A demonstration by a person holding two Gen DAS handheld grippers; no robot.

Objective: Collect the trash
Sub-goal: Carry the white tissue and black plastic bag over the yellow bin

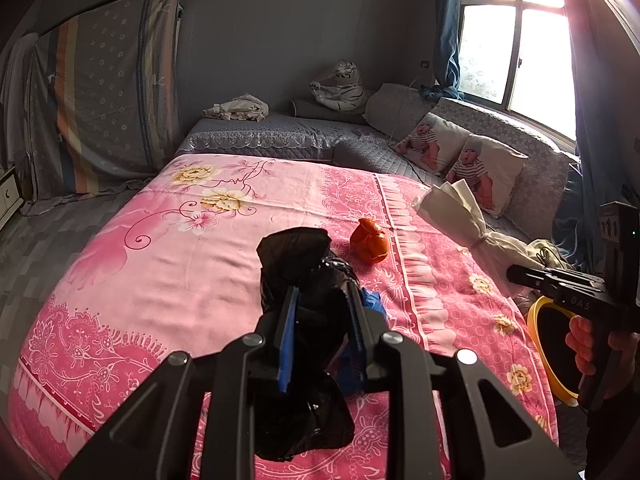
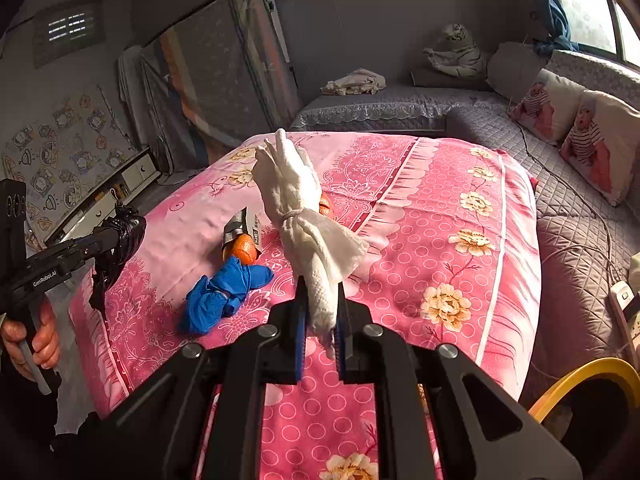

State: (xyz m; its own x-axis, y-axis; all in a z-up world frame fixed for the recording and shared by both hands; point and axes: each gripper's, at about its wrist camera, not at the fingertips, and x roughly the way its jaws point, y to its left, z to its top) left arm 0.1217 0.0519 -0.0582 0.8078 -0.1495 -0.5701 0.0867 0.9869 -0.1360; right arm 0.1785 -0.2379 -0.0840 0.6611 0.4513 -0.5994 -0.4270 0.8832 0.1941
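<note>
My left gripper (image 1: 322,304) is shut on a crumpled black plastic bag (image 1: 298,264) and holds it above the pink bedspread (image 1: 160,264); it also shows in the right wrist view (image 2: 120,240). My right gripper (image 2: 320,316) is shut on a tied white tissue bundle (image 2: 304,216), lifted over the bed; the bundle also shows in the left wrist view (image 1: 456,208). On the bed lie a blue crumpled bag (image 2: 224,292), an orange peel (image 2: 242,250) with a silver wrapper (image 2: 240,222), and another orange peel (image 1: 370,242).
A yellow-rimmed bin (image 2: 592,392) stands at the bed's right side, also in the left wrist view (image 1: 554,356). A grey sofa with baby-print cushions (image 1: 460,156) runs along the window. A power strip and cable (image 2: 620,296) lie on the sofa.
</note>
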